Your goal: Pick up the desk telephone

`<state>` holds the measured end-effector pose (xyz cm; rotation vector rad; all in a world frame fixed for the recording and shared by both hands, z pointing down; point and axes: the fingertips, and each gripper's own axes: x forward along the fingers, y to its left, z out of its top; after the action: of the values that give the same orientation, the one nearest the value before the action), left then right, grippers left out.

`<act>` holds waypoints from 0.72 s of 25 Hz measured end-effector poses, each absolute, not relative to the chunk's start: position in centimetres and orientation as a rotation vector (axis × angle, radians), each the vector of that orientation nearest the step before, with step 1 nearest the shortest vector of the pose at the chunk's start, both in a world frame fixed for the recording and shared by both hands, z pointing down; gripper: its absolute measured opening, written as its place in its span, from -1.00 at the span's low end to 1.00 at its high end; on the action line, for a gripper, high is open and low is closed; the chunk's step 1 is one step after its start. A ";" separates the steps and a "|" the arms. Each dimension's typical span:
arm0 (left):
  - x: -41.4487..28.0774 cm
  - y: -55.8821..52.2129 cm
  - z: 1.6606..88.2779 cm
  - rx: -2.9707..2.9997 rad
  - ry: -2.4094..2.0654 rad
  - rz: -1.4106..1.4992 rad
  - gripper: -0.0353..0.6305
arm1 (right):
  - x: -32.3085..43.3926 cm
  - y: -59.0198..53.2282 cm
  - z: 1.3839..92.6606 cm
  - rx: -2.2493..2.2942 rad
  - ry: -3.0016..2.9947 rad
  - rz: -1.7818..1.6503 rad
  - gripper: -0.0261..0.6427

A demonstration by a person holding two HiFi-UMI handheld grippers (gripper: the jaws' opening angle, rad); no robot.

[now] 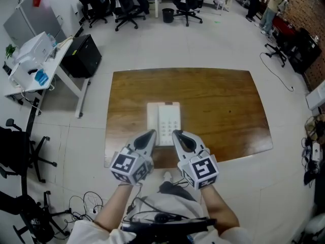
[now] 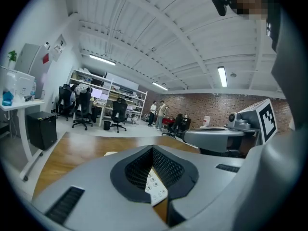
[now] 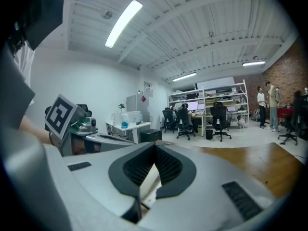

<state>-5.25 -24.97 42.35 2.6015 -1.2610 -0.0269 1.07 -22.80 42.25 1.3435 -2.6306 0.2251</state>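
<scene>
A white desk telephone [image 1: 163, 122] lies flat on the brown wooden table [image 1: 213, 105], near its front edge, handset on the left and keypad on the right. My left gripper [image 1: 152, 133] is shut with nothing in it and hovers over the phone's near left corner. On the other side my right gripper [image 1: 175, 133] is also shut and empty, just above the phone's near right corner. In the left gripper view the keypad [image 2: 156, 186] shows through the gap under the closed jaws. The right gripper view shows a strip of the phone [image 3: 147, 186] below its jaws.
A white side desk [image 1: 35, 65] with a printer stands at the left, with a black cabinet [image 1: 84, 55] beside it. Office chairs [image 1: 127, 6] line the back. Cables lie on the floor at bottom left. People stand far off at the back right [image 1: 269, 6].
</scene>
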 end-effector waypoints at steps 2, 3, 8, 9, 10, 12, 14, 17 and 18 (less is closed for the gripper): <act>-5.1 -25.5 42.8 2.592 -1.265 -0.016 -0.89 | 1.2 -23.4 42.6 1.333 -2.631 0.235 -0.92; -5.1 -25.8 43.2 2.582 -1.269 -0.009 -0.89 | 1.3 -23.8 42.8 1.327 -2.632 0.242 -0.92; -5.2 -27.3 44.6 2.537 -1.302 0.023 -0.89 | 1.6 -25.3 44.2 1.295 -2.629 0.305 -0.92; -5.1 -27.4 44.9 2.533 -1.302 0.033 -0.89 | 1.7 -25.5 44.5 1.292 -2.628 0.322 -0.92; -5.1 -27.6 45.2 2.532 -1.302 0.042 -0.89 | 1.8 -25.8 44.7 1.289 -2.629 0.338 -0.92; -5.1 -27.9 45.7 2.527 -1.299 0.055 -0.89 | 1.8 -26.3 45.2 1.270 -2.635 0.363 -0.86; -5.1 -28.3 46.2 2.516 -1.292 0.064 -0.84 | 1.7 -26.7 45.7 1.247 -2.638 0.377 -0.72; -5.1 -28.8 47.2 2.490 -1.293 0.084 -0.66 | 1.9 -27.2 46.5 1.234 -2.634 0.403 -0.72; -5.1 -28.9 47.5 2.482 -1.301 0.094 -0.66 | 1.9 -27.4 46.9 1.228 -2.631 0.412 -0.72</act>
<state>-5.14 -28.95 47.47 2.4824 -1.3012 0.0938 1.95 -27.39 46.87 1.2285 -2.6313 0.4122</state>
